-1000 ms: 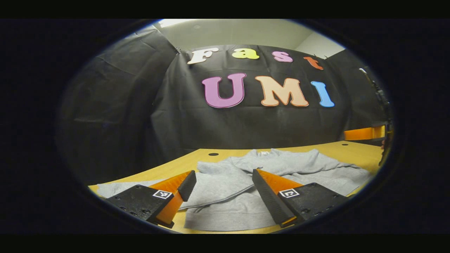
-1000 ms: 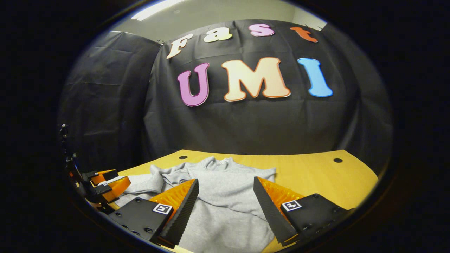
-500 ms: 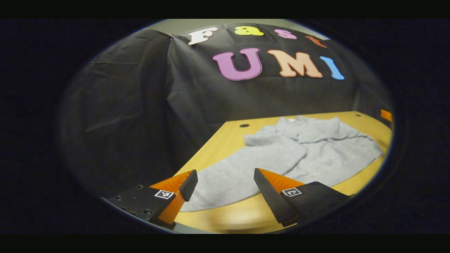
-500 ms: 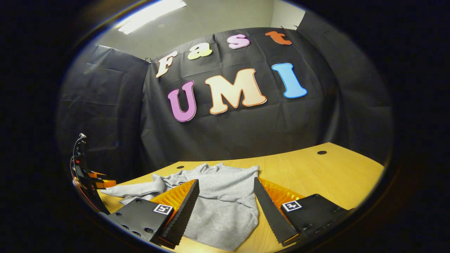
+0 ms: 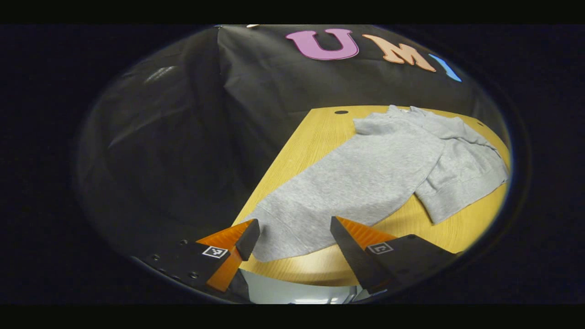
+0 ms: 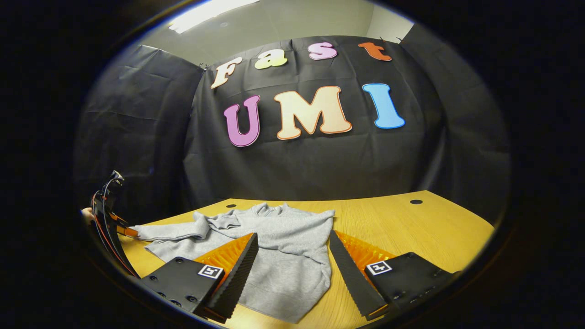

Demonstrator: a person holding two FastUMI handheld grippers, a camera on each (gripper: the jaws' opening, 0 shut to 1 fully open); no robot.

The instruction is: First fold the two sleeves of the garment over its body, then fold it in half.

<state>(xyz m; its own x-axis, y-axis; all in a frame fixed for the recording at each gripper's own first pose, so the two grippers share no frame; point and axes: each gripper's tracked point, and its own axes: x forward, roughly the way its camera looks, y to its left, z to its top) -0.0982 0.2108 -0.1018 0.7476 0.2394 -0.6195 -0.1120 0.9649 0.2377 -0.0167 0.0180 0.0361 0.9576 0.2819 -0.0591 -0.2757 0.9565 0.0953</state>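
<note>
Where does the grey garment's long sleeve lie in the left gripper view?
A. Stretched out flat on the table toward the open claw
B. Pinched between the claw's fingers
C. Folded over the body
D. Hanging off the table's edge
A: the sleeve lies flat on the table, reaching toward the open left claw, whose fingers stand apart from it.

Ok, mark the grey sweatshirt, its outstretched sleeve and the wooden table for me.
Grey sweatshirt (image 6: 292, 256): right gripper view, on the body panel.
Outstretched sleeve (image 5: 347, 183): left gripper view, mid-sleeve.
Wooden table (image 6: 411, 228): right gripper view, bare top right of the garment.
</note>
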